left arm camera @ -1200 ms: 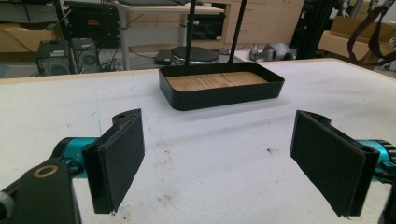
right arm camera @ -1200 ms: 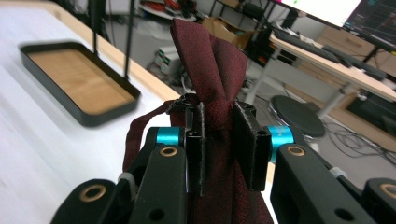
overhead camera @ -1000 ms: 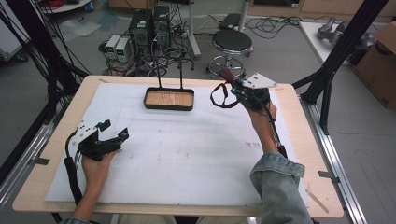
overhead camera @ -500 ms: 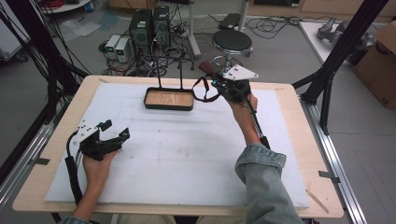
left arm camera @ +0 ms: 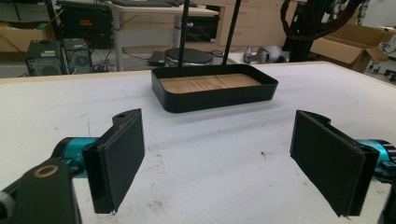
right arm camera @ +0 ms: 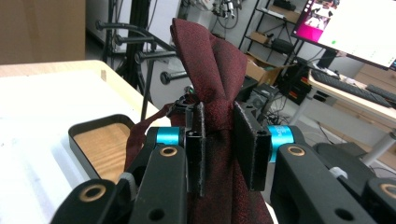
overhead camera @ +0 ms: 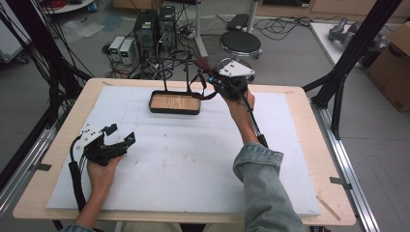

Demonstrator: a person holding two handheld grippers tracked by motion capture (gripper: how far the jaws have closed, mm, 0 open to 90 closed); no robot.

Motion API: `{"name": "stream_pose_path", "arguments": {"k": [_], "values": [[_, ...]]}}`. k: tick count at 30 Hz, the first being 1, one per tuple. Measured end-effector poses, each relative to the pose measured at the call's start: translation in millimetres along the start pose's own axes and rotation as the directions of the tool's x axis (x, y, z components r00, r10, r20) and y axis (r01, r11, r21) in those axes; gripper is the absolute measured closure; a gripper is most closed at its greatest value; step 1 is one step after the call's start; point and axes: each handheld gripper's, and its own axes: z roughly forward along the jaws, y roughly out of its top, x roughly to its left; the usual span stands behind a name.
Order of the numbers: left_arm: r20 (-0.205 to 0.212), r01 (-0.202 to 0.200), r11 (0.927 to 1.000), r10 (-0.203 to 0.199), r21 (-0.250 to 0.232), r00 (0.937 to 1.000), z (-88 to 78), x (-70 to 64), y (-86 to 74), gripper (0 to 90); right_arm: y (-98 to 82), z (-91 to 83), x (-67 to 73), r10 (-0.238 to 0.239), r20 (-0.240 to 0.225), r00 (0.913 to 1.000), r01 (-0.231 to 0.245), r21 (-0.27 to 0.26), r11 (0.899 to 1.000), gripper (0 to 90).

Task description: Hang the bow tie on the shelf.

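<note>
The right gripper (right arm camera: 226,144) clamps a dark red tie (right arm camera: 210,70) above the bench's far edge, just right of the black tray (overhead camera: 175,103); the left gripper (left arm camera: 229,163) rests open and empty near the left edge. The tie's 2 loose ends could snag on the tray's upright rods or slip free. No readable writing shows.

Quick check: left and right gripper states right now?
Left gripper: open, nothing between its jaws.
Right gripper: shut on the dark red tie, beside the black tray.
</note>
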Motion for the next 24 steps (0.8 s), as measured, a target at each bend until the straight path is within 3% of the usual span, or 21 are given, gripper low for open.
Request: {"name": "stream_pose_path", "arguments": {"k": [6, 15, 17, 24], "values": [[0.004, 0.003, 1.0000, -0.003, 0.001, 1.0000, -0.3, 0.1, 0.0, 18.0, 5.2, 10.2, 2.4, -0.010, -0.007, 0.9999, 0.010, -0.009, 1.000, 74.8], [0.014, 0.002, 1.0000, -0.002, 0.005, 0.9999, 0.0, -0.4, -0.6, 17.8, 4.3, 25.8, 4.6, 0.024, 0.003, 0.9997, -0.024, 0.007, 1.000, 74.8], [0.015, 0.003, 1.0000, -0.003, 0.003, 0.9999, 0.0, -0.7, -0.5, 17.9, 3.9, 29.6, 4.9, 0.009, 0.004, 1.0000, -0.009, 0.007, 1.000, 74.8], [0.020, 0.006, 1.0000, -0.006, 0.006, 0.9998, 0.1, -1.1, -0.6, 17.9, 6.6, 39.4, 3.2, -0.001, 0.050, 0.9988, 0.000, 0.033, 0.999, 74.8]]}}
